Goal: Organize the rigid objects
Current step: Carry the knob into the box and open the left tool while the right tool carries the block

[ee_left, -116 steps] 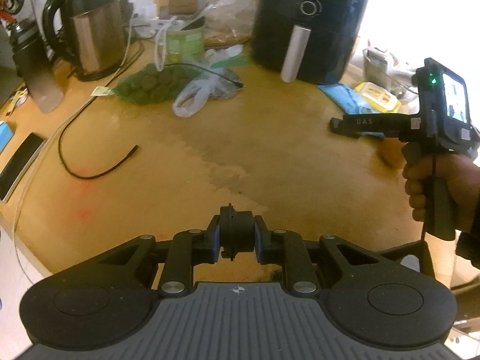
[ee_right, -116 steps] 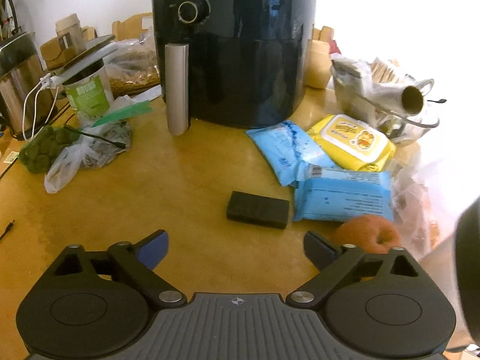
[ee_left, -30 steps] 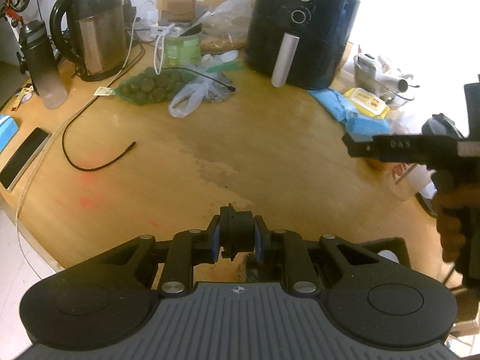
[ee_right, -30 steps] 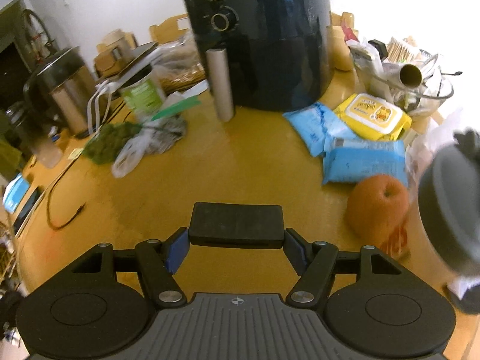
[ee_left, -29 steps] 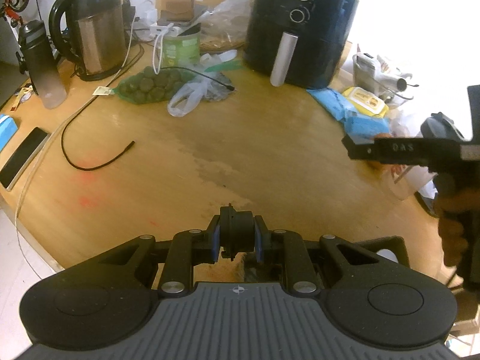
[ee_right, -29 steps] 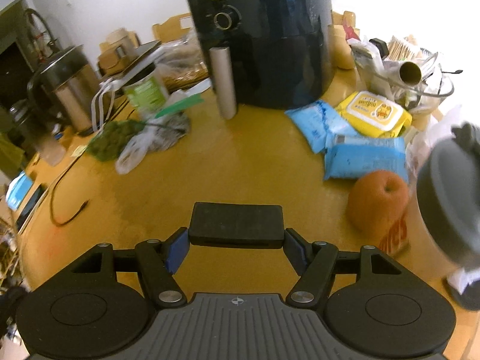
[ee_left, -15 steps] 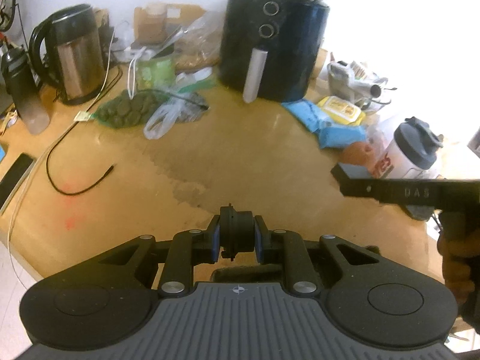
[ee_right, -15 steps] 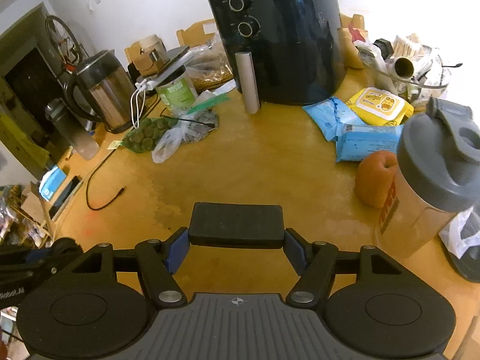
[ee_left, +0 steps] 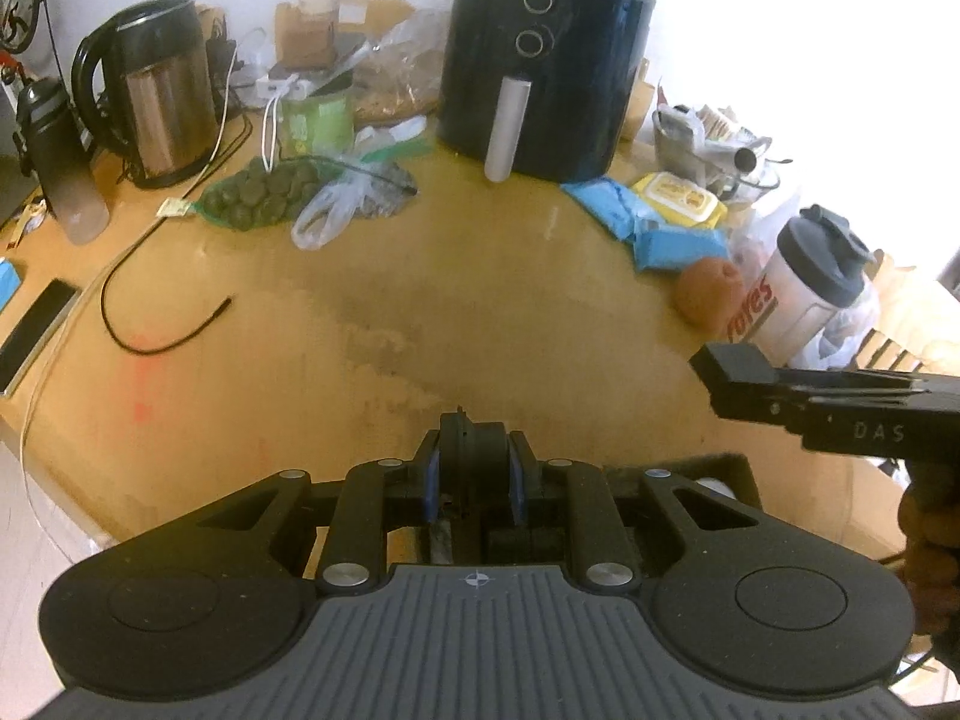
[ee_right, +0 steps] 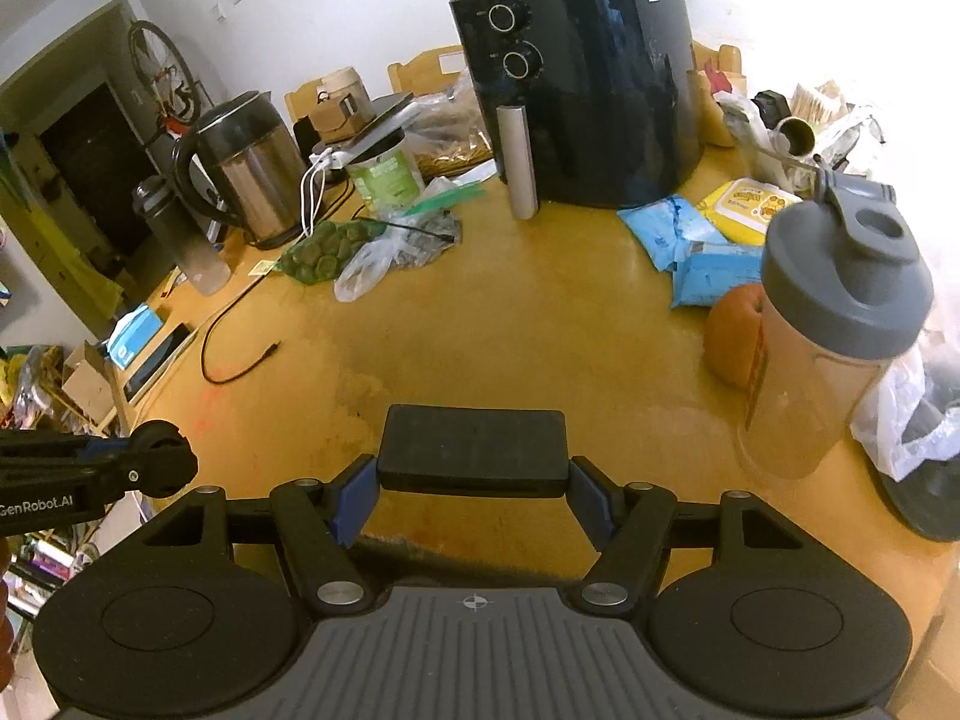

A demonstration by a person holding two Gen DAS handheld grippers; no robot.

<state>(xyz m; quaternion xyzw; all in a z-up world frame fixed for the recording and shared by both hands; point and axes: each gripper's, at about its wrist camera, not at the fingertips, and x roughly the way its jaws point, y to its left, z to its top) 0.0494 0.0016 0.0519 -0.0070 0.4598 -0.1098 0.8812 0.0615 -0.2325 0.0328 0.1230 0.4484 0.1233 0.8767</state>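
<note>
My right gripper (ee_right: 474, 495) is shut on a flat black rectangular block (ee_right: 474, 450) and holds it above the near part of the wooden table (ee_right: 510, 330). The block also shows at the right of the left wrist view (ee_left: 735, 366). My left gripper (ee_left: 474, 480) is shut on a small black round part (ee_left: 471, 456), held over the table's near edge. That part shows at the left of the right wrist view (ee_right: 162, 459).
A black air fryer (ee_right: 576, 84) stands at the back. Blue and yellow wipe packs (ee_right: 702, 234), an orange fruit (ee_right: 729, 336) and a grey-lidded shaker bottle (ee_right: 834, 330) stand right. A kettle (ee_right: 246, 174), a green bag (ee_right: 324, 252) and a black cable (ee_right: 234, 330) lie left.
The right gripper shut on the black block, lifted it off the table and drew back toward me. Both grippers pulled back and rose. The left gripper kept its small black part.
</note>
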